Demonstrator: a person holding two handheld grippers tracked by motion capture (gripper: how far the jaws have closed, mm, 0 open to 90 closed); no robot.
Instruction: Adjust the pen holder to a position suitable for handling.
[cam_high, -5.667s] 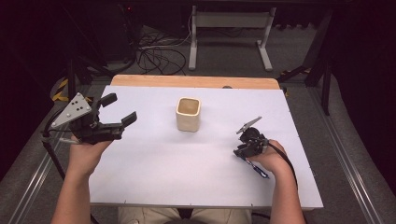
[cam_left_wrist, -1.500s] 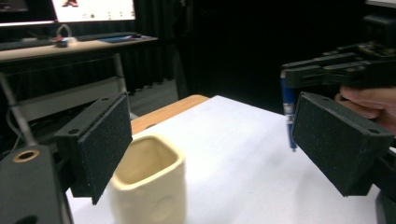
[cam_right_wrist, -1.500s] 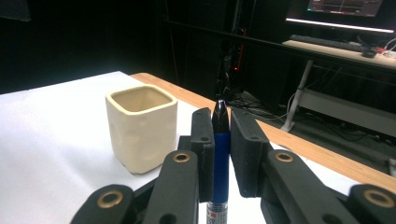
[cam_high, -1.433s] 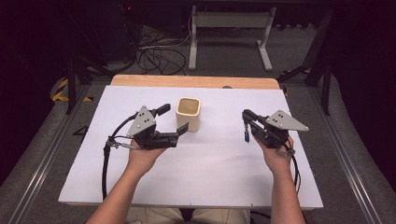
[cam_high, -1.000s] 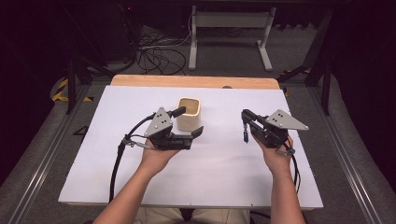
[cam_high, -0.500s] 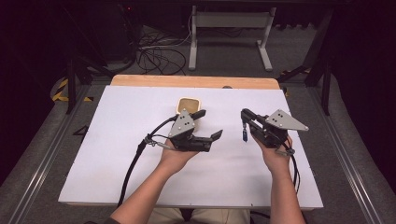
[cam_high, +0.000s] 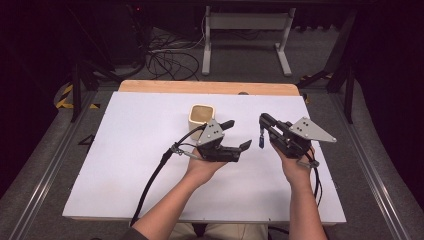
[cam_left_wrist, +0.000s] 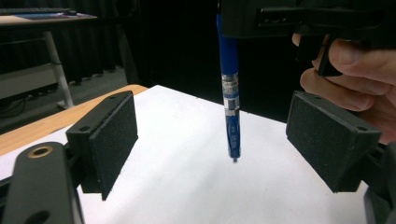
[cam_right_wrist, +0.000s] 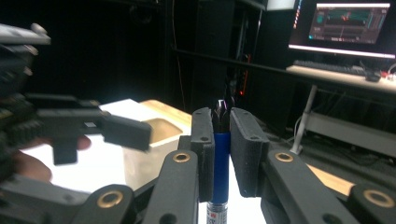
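Right gripper (cam_high: 262, 121) pinches a blue pen (cam_high: 260, 139) by its upper end, jaws pressed flat against the barrel, so the pen hangs upright with its tip down, above the white table (cam_high: 125, 165) and clear of it as far as the left gripper view shows. In the right gripper view the pen (cam_right_wrist: 219, 172) sits squarely between the two pads, its dark cap end poking out above them; the grip looks centred, likely so the body hangs free for the other tool to take. Left gripper (cam_high: 237, 135) stands with jaws spread wide, one on each side of the pen (cam_left_wrist: 231, 107) and touching neither; the person's left hand (cam_high: 202, 167) holds it level, aimed across at the pen's lower half. Judged from this: a hand-over is being lined up, closing not yet begun. Pads (cam_left_wrist: 112, 140) are coarse black foam, rectangular, matte; the arms carry brass-coloured rivets. Pen barrel is smooth glossy blue plastic with a clear banded section and white print, slender and round, so it may twist if caught off-centre. A cream square cup (cam_high: 201, 116), open top, rounded corners, stands just behind the left gripper, probably the pen's destination. Table surface is plain white, with a wood strip along its far edge.
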